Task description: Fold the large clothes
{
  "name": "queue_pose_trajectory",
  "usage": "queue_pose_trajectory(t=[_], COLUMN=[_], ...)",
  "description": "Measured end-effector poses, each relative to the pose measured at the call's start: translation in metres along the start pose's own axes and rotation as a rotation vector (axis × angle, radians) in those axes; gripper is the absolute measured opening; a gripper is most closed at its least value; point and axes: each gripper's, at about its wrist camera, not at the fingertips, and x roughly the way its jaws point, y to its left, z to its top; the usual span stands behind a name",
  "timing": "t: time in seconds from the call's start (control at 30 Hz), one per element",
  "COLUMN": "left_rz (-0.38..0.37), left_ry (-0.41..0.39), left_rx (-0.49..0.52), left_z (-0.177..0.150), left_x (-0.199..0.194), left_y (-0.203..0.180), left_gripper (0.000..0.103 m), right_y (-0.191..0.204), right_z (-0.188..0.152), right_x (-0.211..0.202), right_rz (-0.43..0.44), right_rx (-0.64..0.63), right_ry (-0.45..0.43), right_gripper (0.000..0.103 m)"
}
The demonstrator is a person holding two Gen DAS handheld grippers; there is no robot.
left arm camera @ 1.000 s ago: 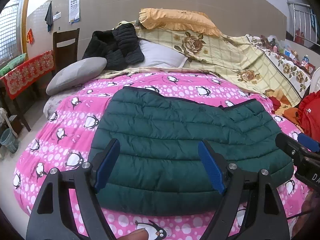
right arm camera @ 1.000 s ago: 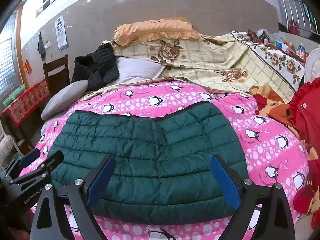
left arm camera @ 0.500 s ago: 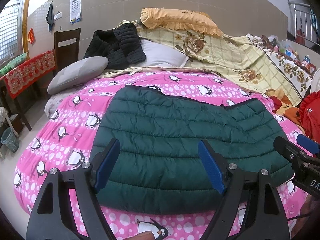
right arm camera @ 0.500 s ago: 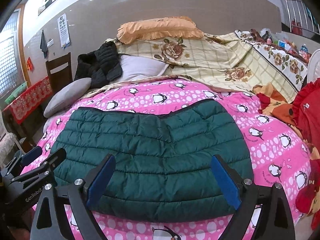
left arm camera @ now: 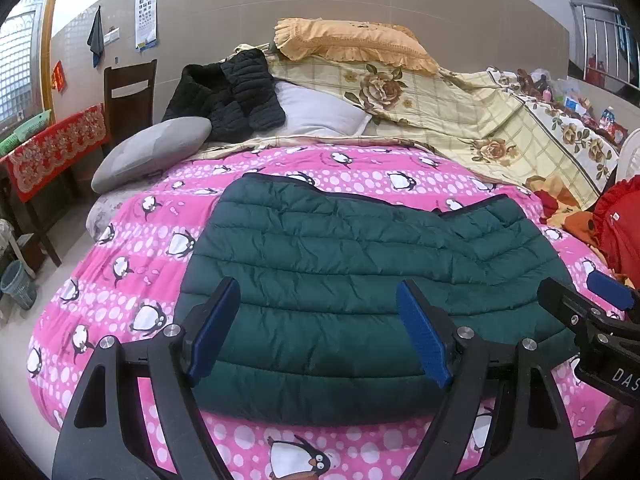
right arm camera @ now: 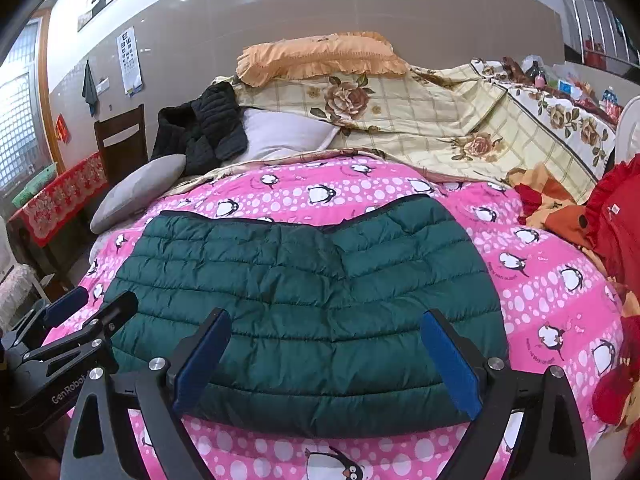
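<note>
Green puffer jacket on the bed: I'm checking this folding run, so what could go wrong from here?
The green puffer jacket is thick and puffy, so a fold may spring back open. Both the left gripper and right gripper hover open above its near hem; a deep pinch might also catch the pink penguin quilt.

Both wrist cams sit low at the near bed edge, tilted down, facing the far headboard wall. Left one's further left; both share the green jacket [left arm camera: 360, 280] [right arm camera: 312, 300].
</note>
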Motion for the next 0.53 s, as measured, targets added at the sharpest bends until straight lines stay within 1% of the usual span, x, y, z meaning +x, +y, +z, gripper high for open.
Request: queue_pose_trajectory(t=[0.2,0.3,0.53], left_rz=[-0.005,-0.015,-0.001], left_ry=[0.003,-0.013,-0.031], left_rx=[0.003,0.009,0.023], left_z=[-0.0009,-0.0019,-0.0029], left_x=[-0.0004,-0.0016,-0.0011], left_y=[-0.0015,-0.0024,-0.0034], left_gripper=[0.082,0.082,0.082], right_y=[0.0007,0.0011,0.0015], right_z=[-0.001,-0.0015,-0.0026], right_x=[-0.0002,-0.0003,-0.0023], right_rz=[0.0,0.002,0.003], right_rx=[-0.003,-0.002,0.007], right_ry=[0.003,0.003,0.004], right_gripper=[0.094,0.094,0.094])
